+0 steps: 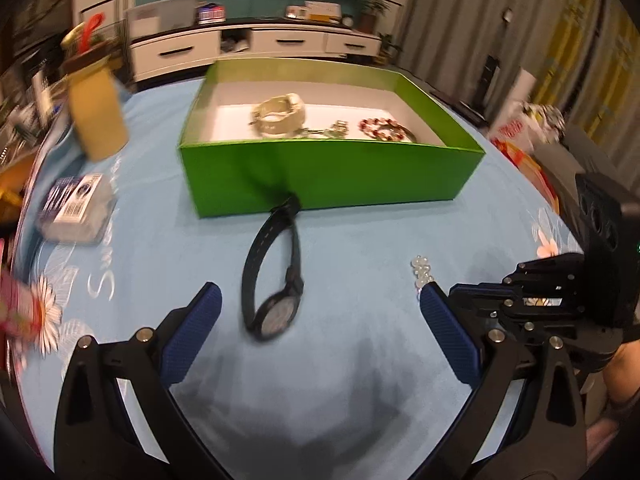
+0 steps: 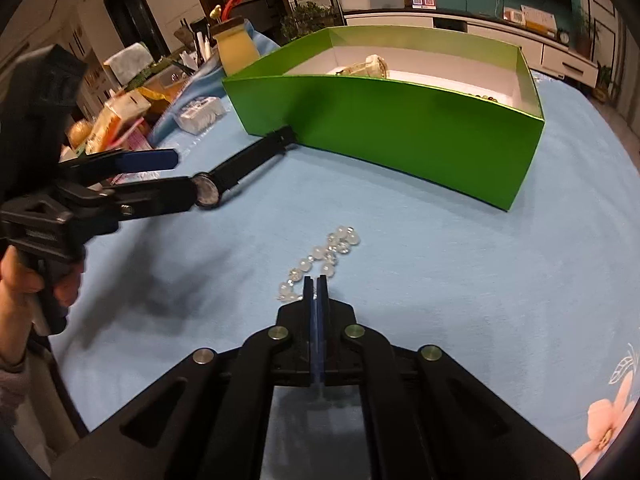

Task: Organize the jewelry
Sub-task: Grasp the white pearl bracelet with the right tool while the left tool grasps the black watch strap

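Note:
A black wristwatch [image 1: 276, 280] lies on the light blue tablecloth, its strap end touching the green box [image 1: 328, 176]. My left gripper [image 1: 320, 304] is open, its blue pads either side of the watch face without touching it. A clear bead bracelet [image 2: 328, 252] lies to the right. My right gripper [image 2: 316, 282] is shut on the bracelet's near end, and beads show on both sides of its tips. In the right wrist view the left gripper [image 2: 185, 176] reaches the watch [image 2: 224, 180] from the left. The box [image 2: 400, 132] holds a cream bangle [image 1: 280, 116] and a red bead bracelet [image 1: 382, 128].
A yellow jar [image 1: 98, 116] with a dark lid stands at the far left, with a small printed packet [image 1: 76, 208] in front of it. Boxes and bottles crowd the table's left edge [image 2: 120, 116]. A person's hand [image 2: 24, 284] holds the left gripper's handle.

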Demonstrator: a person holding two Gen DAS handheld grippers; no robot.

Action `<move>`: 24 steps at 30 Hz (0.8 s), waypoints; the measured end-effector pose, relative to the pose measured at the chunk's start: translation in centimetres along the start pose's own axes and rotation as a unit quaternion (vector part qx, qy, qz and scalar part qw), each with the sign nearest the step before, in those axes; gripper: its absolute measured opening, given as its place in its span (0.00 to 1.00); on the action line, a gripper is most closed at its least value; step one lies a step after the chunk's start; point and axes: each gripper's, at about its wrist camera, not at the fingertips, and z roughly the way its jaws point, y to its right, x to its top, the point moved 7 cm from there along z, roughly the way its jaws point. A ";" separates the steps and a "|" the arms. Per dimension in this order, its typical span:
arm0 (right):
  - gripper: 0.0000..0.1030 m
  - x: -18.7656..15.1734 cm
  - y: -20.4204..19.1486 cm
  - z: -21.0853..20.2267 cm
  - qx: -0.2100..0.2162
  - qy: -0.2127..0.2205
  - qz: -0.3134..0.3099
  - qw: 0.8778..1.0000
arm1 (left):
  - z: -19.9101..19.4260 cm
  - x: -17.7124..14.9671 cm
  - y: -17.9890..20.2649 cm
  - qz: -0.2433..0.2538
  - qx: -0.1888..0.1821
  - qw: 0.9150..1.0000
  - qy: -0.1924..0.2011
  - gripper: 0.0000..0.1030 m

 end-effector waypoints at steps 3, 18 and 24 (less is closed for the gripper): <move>0.01 0.0 -0.2 -0.1 0.008 0.000 0.003 1.000 | 1.0 0.6 0.1 0.014 -0.013 1.000 -0.012 0.91; 0.01 0.1 0.0 -0.2 0.014 0.003 0.014 1.000 | 3.6 -2.3 0.6 0.086 -0.015 0.991 -0.105 0.83; 0.01 0.4 -0.1 -0.4 0.009 0.008 0.009 1.000 | 3.2 -2.3 -0.4 0.059 0.005 0.993 -0.103 0.53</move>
